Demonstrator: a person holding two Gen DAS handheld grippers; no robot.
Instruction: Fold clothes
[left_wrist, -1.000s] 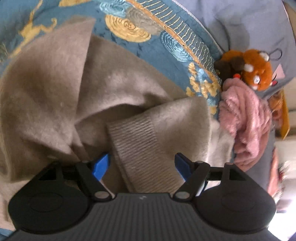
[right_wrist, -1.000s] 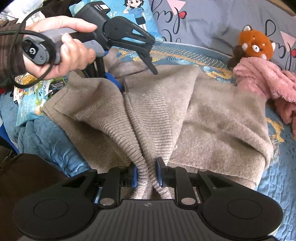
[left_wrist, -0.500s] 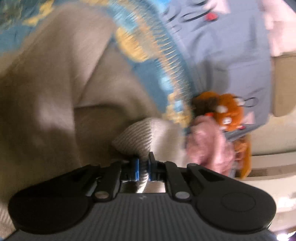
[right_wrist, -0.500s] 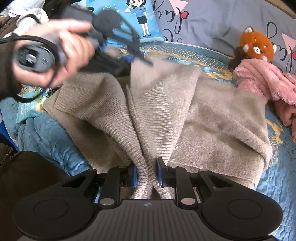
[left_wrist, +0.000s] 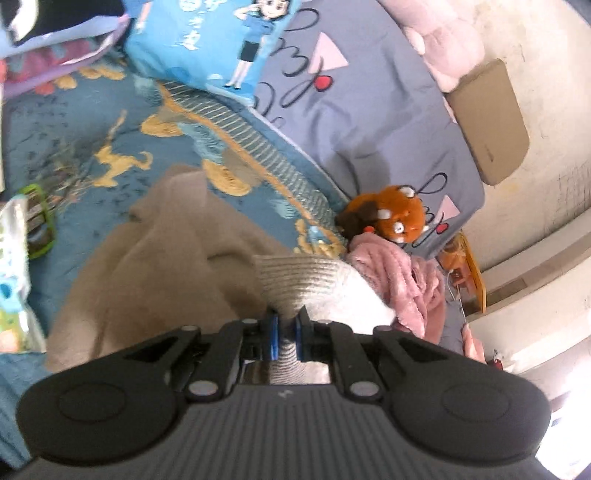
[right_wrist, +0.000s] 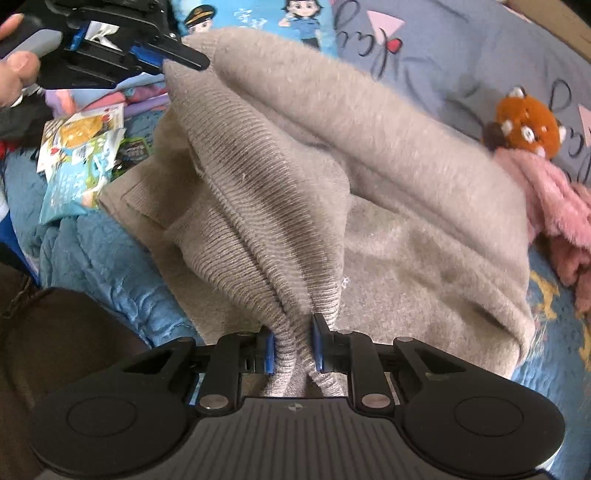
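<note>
Left tool (left_wrist: 286, 334): pressed together, pinching the ribbed hem of the beige fuzzy knitted sweater (right_wrist: 388, 177). 1 second ago this tool stood spread over that hem, with the garment flat on the bed; half a second ago it had closed on it. It now holds its corner raised, above and to the left of the right tool in the right wrist view.

Right tool (right_wrist: 291, 345): pressed together on a bunched part of the same ribbed hem, as in both earlier frames.

The hem runs taut between the 2 tools. The upper layer hangs lifted in a broad arch, while the lower layer lies on the blue patterned bedspread (left_wrist: 74, 140) ahead of the right tool.

Judgement: both hem corners are secured and the layer is airborne, which fits a fold being carried over the body.

Beyond the sweater, to the right: a pink fluffy garment (right_wrist: 554, 206) and an orange plush toy (right_wrist: 526, 127); the lifted layer passes close to both.
</note>
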